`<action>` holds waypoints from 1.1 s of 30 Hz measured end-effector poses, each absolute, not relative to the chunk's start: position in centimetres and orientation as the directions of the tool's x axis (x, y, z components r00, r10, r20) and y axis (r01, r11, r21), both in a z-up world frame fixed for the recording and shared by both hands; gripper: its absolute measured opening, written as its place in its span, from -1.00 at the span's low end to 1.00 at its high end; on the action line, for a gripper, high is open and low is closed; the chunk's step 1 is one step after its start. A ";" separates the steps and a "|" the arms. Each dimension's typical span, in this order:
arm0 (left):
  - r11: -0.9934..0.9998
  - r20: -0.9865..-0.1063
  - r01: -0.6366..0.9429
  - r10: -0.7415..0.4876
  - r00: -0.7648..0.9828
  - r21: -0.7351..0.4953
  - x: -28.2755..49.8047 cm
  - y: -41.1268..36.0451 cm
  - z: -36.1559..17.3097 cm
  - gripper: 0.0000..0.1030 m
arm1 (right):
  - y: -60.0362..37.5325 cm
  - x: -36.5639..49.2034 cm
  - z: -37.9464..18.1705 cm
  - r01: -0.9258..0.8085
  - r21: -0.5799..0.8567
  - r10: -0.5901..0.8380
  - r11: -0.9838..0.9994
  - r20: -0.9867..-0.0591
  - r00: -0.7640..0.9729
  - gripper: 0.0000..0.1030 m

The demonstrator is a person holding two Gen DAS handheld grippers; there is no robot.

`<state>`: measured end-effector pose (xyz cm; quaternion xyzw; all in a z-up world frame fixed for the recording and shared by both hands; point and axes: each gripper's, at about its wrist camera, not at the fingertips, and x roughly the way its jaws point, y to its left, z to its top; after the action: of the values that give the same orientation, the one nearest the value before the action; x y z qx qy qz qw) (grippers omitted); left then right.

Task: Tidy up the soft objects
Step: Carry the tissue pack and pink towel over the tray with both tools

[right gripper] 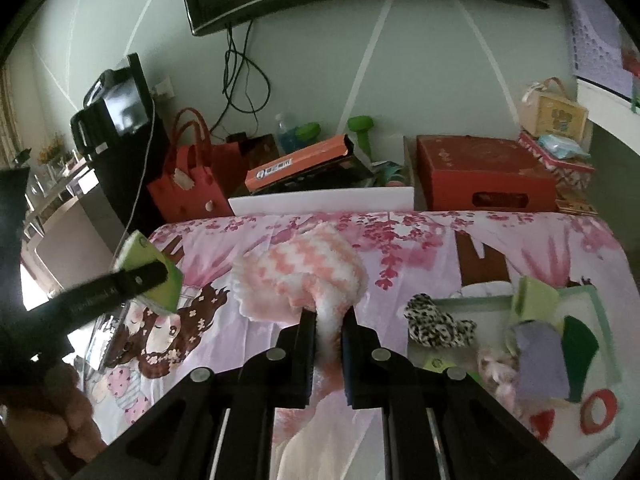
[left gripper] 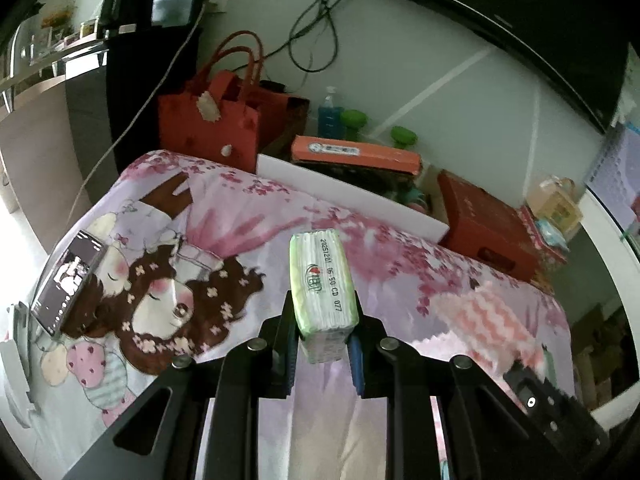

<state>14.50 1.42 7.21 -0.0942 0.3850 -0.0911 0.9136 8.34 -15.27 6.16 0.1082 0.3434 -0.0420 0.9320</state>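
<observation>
Your left gripper point(left gripper: 324, 320) fingers clench only the near end of the tissue pack point(left gripper: 322, 276), and your right gripper point(right gripper: 329, 336) fingers pinch a narrow neck of the fluffy pink-and-white cloth point(right gripper: 304, 268), both above the bed point(right gripper: 440, 240), so a quick swing risks either slipping free.

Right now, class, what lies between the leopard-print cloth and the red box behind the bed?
In the right wrist view, only flowered bedsheet separates the leopard-print cloth from the red box.
</observation>
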 end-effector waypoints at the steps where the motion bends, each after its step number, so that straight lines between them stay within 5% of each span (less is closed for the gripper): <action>1: 0.965 -0.683 0.106 -0.246 0.688 -0.241 14.1 1.1 7.2 -0.57 | -15.3 8.0 6.3 0.155 0.175 -0.006 0.972 -0.645 0.764 -0.77; 15: 0.935 -0.672 0.257 -0.355 0.650 -0.246 12.9 -3.5 6.4 -0.57 | -19.5 4.8 6.0 0.209 0.205 -0.037 0.956 -0.624 0.780 -0.77; 33: 0.799 -0.646 0.574 -0.536 0.543 -0.180 8.0 -15.3 5.8 -0.56 | -32.2 -2.3 7.8 0.514 0.256 -0.296 0.818 -0.580 0.759 -0.77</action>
<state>8.00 -15.33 5.84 0.0264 0.3586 -0.3161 0.8779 -2.34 -32.16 7.77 0.2046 0.2672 -0.2212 0.9153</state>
